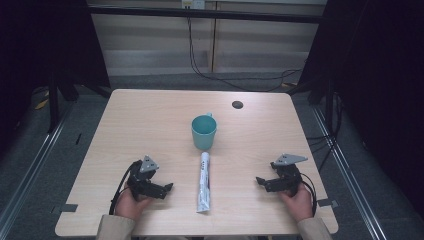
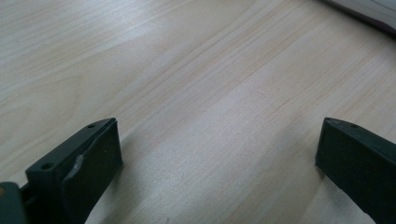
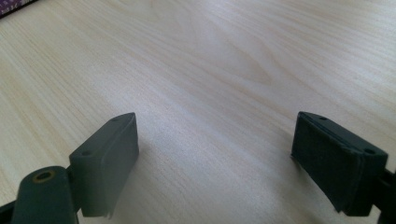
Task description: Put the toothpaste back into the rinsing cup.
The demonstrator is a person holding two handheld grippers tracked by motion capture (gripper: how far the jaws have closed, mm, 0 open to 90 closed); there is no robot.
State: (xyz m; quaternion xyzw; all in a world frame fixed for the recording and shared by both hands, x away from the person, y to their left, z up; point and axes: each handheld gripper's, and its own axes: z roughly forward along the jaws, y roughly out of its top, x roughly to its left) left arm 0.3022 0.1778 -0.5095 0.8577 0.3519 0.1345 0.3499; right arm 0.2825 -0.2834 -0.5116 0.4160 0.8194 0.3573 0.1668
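The white tube (image 1: 204, 181) lies flat at the lower middle of the high view, its length running toward the teal cup (image 1: 203, 132) that stands upright just above it, near the centre of the light wooden table (image 1: 150, 120); tube and cup look close, but whether they touch cannot be told. A small dark round spot (image 1: 237, 104) sits on the tabletop above and right of the cup. At lower left, the left gripper (image 1: 167, 187) rests low over the wood in a hand (image 1: 131, 202), pointing toward the tube yet apart from it. At lower right, the right gripper (image 1: 259, 180) is held in the other hand (image 1: 299, 201), also aimed inward. In the left gripper view, the left gripper (image 2: 217, 147) has its jaws spread wide over bare wood, gripping nothing. In the right gripper view, the right gripper (image 3: 215, 142) likewise stands wide apart and empty.
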